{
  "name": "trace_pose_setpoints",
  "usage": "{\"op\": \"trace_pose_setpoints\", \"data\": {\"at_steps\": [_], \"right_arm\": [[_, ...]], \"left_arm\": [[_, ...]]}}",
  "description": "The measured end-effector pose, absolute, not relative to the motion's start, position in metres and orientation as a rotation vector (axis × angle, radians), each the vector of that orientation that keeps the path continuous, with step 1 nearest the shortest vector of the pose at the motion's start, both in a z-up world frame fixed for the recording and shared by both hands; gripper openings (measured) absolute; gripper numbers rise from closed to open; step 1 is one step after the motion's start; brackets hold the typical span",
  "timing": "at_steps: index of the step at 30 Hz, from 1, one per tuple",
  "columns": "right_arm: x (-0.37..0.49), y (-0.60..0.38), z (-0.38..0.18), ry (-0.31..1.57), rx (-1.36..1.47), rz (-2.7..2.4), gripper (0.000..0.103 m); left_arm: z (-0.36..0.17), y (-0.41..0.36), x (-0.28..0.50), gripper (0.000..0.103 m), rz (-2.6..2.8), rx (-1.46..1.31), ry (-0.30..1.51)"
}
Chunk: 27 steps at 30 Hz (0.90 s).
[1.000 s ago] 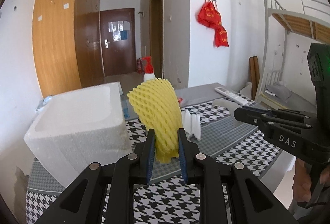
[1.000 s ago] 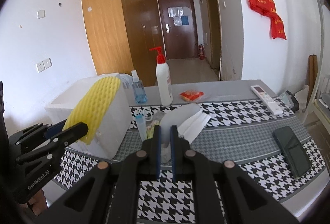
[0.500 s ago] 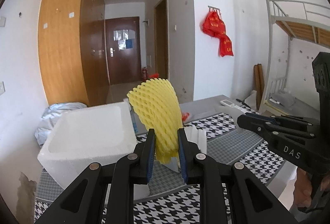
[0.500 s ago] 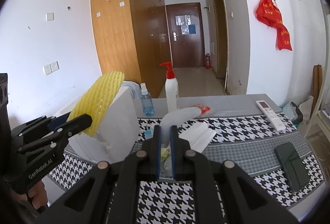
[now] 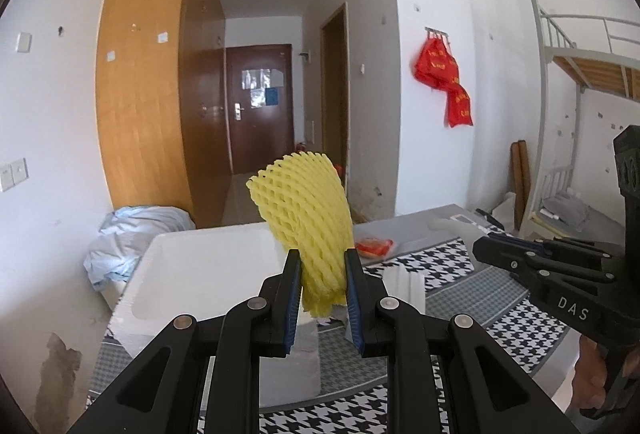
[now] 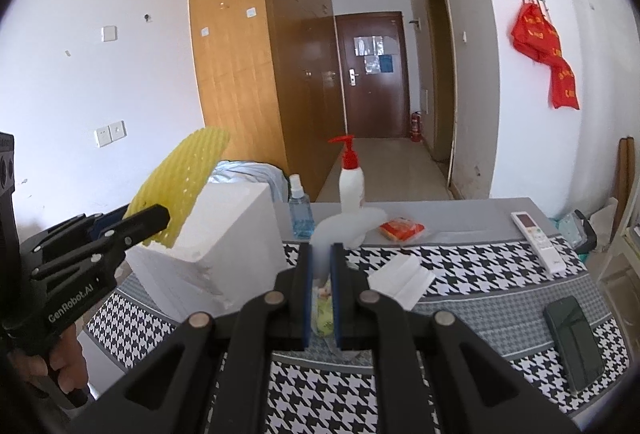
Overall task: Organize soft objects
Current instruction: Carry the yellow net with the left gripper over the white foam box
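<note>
In my left wrist view, white letters "DAS" stand on the black body of my right gripper [image 5: 496, 254]. In my right wrist view, "GenRobot.AI" runs in white along the black body of my left gripper [image 6: 154, 220]. The red hanging bags [image 6: 546, 54] on the wall carry yellow characters too small for me to read, and so do the papers on the brown door [image 6: 374, 52].
</note>
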State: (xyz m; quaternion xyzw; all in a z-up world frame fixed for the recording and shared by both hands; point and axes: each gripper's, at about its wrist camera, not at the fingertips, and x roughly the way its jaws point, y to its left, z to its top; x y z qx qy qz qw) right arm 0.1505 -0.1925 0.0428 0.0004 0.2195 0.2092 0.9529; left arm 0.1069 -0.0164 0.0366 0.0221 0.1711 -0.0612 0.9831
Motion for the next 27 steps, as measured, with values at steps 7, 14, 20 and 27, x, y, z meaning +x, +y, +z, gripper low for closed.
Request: {"op": "trace_pose_setpoints", "data": {"at_steps": [7,14,20,27], "right_arm": [[0.151,-0.178,0.049,0.433,-0.004,0.464,0.011],[0.15,-0.158,0.055,0.42,-0.025,0.509,0.011],[0.151,-0.14,0.06,0.413,-0.043,0.535,0.011],[0.155,-0.117,0.063,0.41,-0.061,0.566,0.011]], "left_arm": [[0.038,-0.003,0.106,0.022,-0.075,0.038,0.337],[0.038,0.014,0.104,0.022,-0.03,0.024,0.338],[0.041,0.03,0.099,0.022,0.012,0.014,0.328],[0.042,0.05,0.096,0.022,0.054,-0.001,0.322]]}}
